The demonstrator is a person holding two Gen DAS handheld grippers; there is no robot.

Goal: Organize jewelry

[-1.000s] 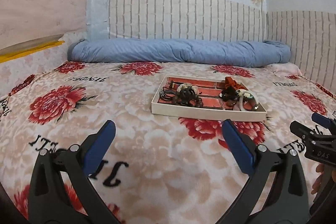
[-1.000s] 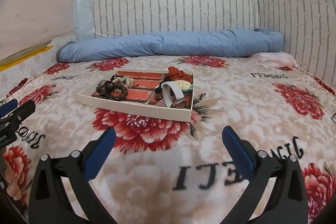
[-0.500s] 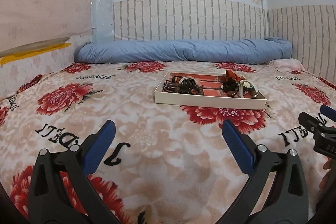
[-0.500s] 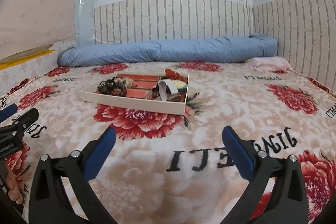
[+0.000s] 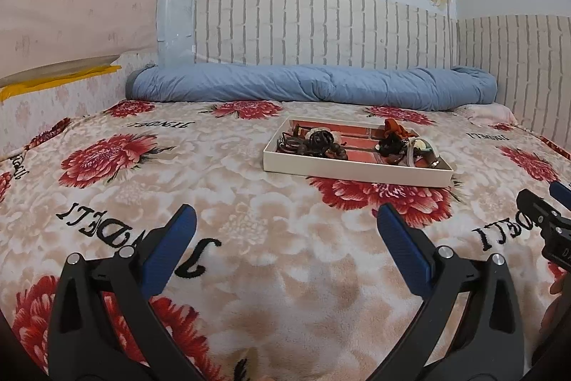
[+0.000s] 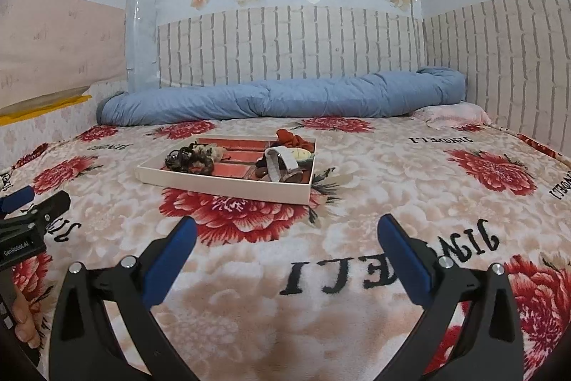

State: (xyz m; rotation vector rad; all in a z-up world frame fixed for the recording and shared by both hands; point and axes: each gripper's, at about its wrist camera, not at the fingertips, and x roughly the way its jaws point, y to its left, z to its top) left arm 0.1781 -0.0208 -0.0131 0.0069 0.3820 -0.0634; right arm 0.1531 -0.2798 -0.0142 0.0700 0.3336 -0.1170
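- Jewelry tray [image 5: 357, 168], a shallow cream box with red compartments, is lying flat on the floral blanket [image 5: 249, 238], near the middle of the bed.
- Dark bracelets and hair ties [image 5: 314, 145] are piling up at its left end; a rust-red scrunchie [image 6: 292, 136] and a white strap [image 6: 282, 163] are sitting at the right end.
- Left gripper [image 5: 285, 224] is hovering with jaws spread wide, holding nothing, well short of the tray.
- Right gripper [image 6: 285, 231] is likewise gaping empty above the blanket.
- A rolled blue quilt [image 6: 285, 99] is lying against the brick-patterned wall.
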